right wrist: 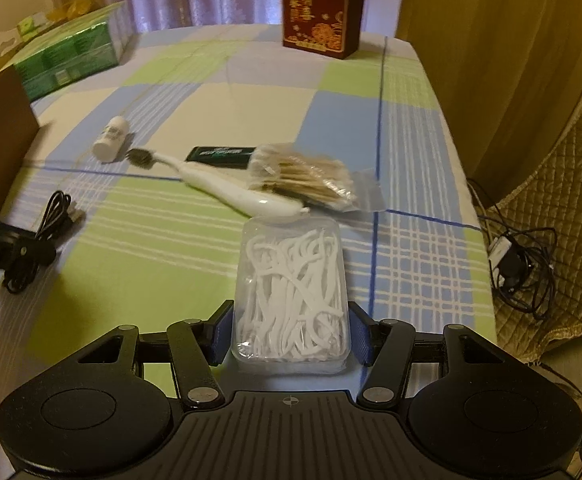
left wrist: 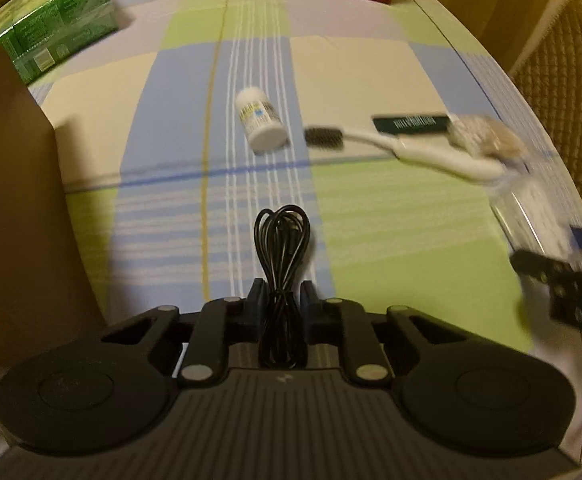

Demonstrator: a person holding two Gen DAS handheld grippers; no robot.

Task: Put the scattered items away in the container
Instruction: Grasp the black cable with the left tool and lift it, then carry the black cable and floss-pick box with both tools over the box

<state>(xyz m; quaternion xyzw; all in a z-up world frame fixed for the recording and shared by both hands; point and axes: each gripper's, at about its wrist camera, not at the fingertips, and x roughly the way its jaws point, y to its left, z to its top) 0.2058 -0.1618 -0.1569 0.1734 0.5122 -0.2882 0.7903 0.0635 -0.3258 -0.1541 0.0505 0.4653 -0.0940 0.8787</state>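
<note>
So on the table (right wrist: 163, 264) the pill bottle (right wrist: 111, 139) lies on its side toward the left, with the toothbrush (right wrist: 227, 188) stretching from just beside it off to the right, its handle end tucked under the bag of cotton swabs (right wrist: 303, 178). A flat packet (right wrist: 221, 156) sits right behind the toothbrush, and the box of floss picks (right wrist: 291, 292) is in front of it, between the right gripper's (right wrist: 291, 330) fingers. The coiled cable (left wrist: 282, 248) sits between the left gripper's (left wrist: 282, 296) fingers, the cardboard box (left wrist: 15, 184) is on the left edge, the wrapped tissue packs (right wrist: 67, 56) behind it, and the tall carton (right wrist: 317, 8) stands at the far end.
</note>
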